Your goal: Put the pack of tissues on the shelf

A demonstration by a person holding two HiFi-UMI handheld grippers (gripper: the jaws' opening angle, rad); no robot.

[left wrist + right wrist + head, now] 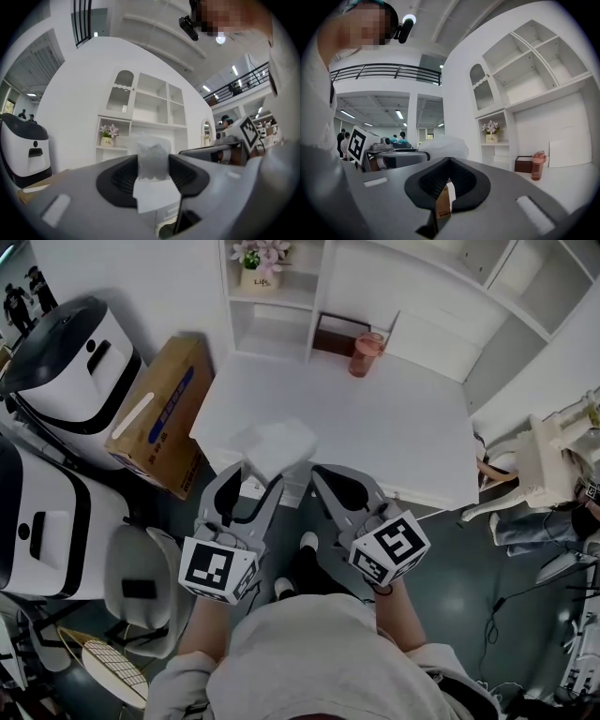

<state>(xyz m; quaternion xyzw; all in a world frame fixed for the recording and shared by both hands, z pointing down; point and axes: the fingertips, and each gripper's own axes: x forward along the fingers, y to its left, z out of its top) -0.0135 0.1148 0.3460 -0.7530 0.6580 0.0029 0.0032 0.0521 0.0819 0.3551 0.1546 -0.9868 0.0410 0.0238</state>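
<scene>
Item: pack of tissues [275, 448]. White and soft, in a crinkled translucent wrap. Clamped between the jaws of the left hand-held gripper [251, 486], over the table [375, 427] edge at 6 o'clock. Right hand-held gripper [342, 486]: jaws closed together, empty. Shelf [281, 324] at 12 o'clock.

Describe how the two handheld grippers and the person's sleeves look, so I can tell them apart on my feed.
Both are alike: the left gripper and right gripper have broad light-grey bodies, and their fingers carry black ribbed pads. Each bears a white cube printed with black square markers. No cables show. The person wears a pale grey short-sleeved shirt.
</scene>
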